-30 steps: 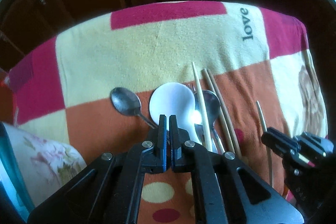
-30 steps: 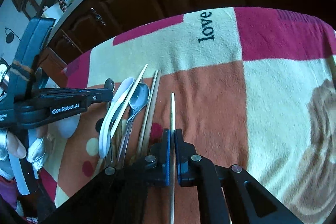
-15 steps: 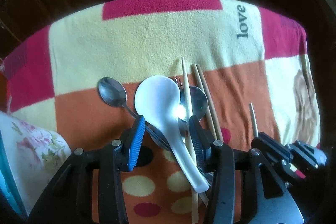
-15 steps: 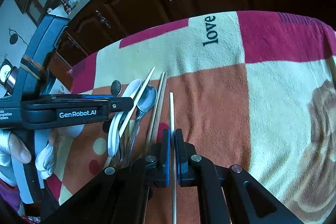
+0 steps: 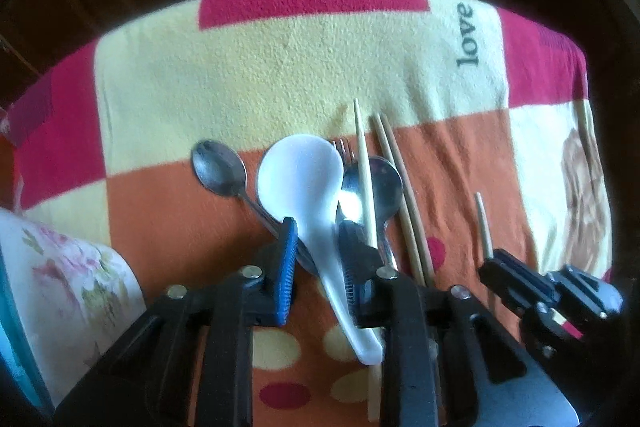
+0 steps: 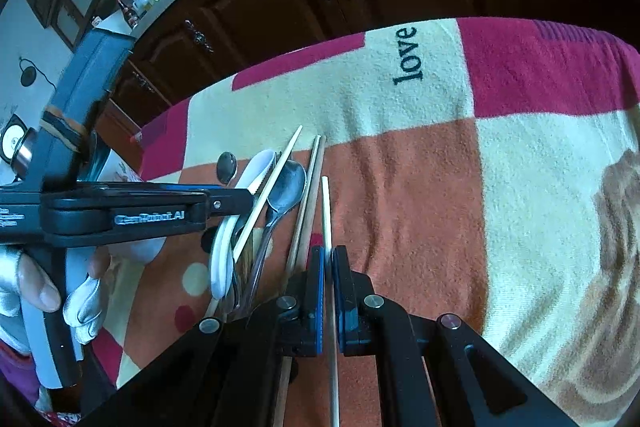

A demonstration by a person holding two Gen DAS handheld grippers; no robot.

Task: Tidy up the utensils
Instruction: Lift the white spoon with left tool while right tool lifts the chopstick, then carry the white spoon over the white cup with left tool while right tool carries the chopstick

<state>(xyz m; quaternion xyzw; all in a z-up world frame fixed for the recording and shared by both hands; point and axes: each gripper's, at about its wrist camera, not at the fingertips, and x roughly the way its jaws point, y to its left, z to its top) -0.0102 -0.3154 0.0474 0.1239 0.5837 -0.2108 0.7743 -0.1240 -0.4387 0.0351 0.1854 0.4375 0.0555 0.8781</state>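
Since the earlier frame, left tongs (image 5: 316, 227) parted around the white ceramic soup spoon (image 5: 304, 179) and are now closing on its handle. Right tongs (image 6: 328, 259) clamped together on a thin pale wooden chopstick (image 6: 326, 203), right of that spoon, on the patchwork fleece blanket (image 6: 400, 167). Beyond: small steel teaspoon (image 5: 218, 169).

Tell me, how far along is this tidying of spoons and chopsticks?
Partly done: a steel spoon, fork and chopstick pair already lie bunched on the blanket. In hand: the left gripper is closing around the white spoon, and the right gripper pinches a single chopstick. Left: a small spoon still lies apart.
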